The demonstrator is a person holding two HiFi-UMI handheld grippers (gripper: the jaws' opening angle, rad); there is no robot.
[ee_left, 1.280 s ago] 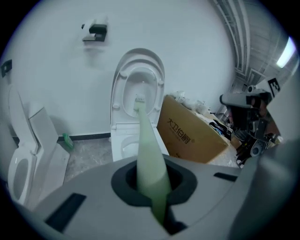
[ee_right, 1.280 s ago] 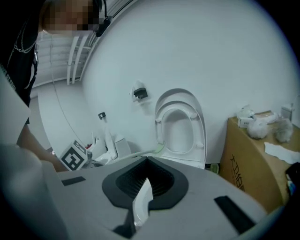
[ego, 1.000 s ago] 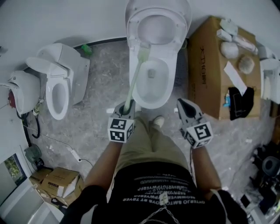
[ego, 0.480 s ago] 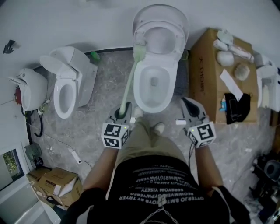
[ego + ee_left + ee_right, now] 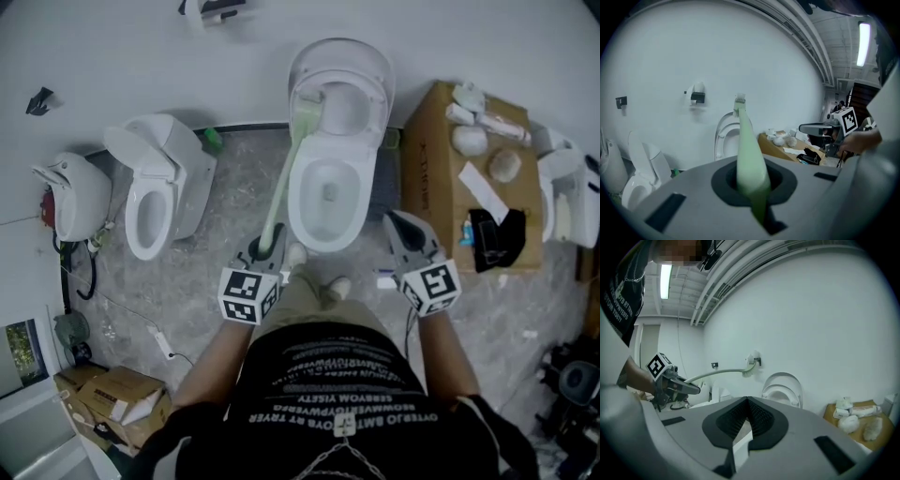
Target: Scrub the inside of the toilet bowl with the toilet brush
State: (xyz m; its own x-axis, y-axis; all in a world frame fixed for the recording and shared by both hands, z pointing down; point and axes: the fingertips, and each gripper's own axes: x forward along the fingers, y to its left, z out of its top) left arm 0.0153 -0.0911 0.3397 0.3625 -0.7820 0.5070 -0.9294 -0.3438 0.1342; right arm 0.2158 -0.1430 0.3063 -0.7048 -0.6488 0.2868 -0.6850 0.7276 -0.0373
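A white toilet [image 5: 298, 202] stands at the top middle, its lid [image 5: 367, 67] raised against the wall. The pale green toilet brush [image 5: 281, 183] runs from my left gripper [image 5: 267, 246] up to its bristle head [image 5: 307, 99], which is raised by the left side of the seat and lid, outside the bowl water. My left gripper [image 5: 751, 185] is shut on the brush handle [image 5: 748, 154]. My right gripper [image 5: 397, 225] hovers to the right of the bowl front, shut and holding nothing. In the right gripper view [image 5: 746, 404] the brush head [image 5: 750, 368] hangs in the air.
A second toilet [image 5: 155, 192] and another white fixture [image 5: 67, 197] stand at the left. A cardboard box [image 5: 441, 178] with several white items and a dark cloth is at the right. Small cartons [image 5: 108, 398] and a cable lie at the lower left. The person's shoes [image 5: 336, 287] are in front of the bowl.
The head camera has drawn back, so the toilet looks smaller. My left gripper shifted slightly left and down with the brush; the brush head now sits higher against the lid's left side. The right gripper hardly moved.
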